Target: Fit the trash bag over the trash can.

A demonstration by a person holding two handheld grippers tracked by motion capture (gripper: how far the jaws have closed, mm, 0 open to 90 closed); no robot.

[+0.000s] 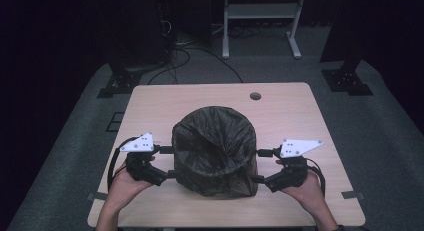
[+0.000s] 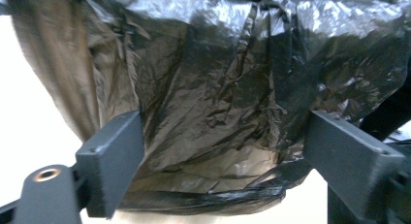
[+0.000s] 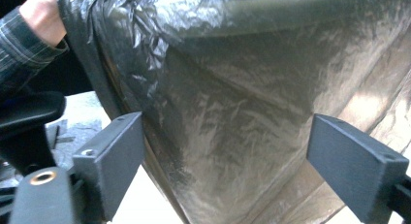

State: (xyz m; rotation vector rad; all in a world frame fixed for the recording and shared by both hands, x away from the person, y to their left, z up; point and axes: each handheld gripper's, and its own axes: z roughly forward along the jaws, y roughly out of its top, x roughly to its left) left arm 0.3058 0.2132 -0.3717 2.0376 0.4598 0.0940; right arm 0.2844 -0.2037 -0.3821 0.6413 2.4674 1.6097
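Jaws of left gripper (image 1: 166, 162) and right gripper (image 1: 260, 166) spread wide, gripping nothing, flanking the bag-lined bin (image 1: 215, 151) at mid-surface. Probably about to pinch the black liner (image 2: 218, 88) and settle it over the rim. Next: close on loose film at each side. Bare surface (image 1: 280, 106) beyond; near edge close behind both hands.

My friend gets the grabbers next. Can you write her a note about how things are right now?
Left gripper: open, fingers spread against the bag's side, nothing pinched.
Right gripper: open too, at the opposite side.
The black bag sits mid-table, draped over a bin and hanging down its sides.
Done: the bag seems pulled over the rim.
Left: probably tidying or smoothing the loose plastic; I can't tell how snugly it fits.
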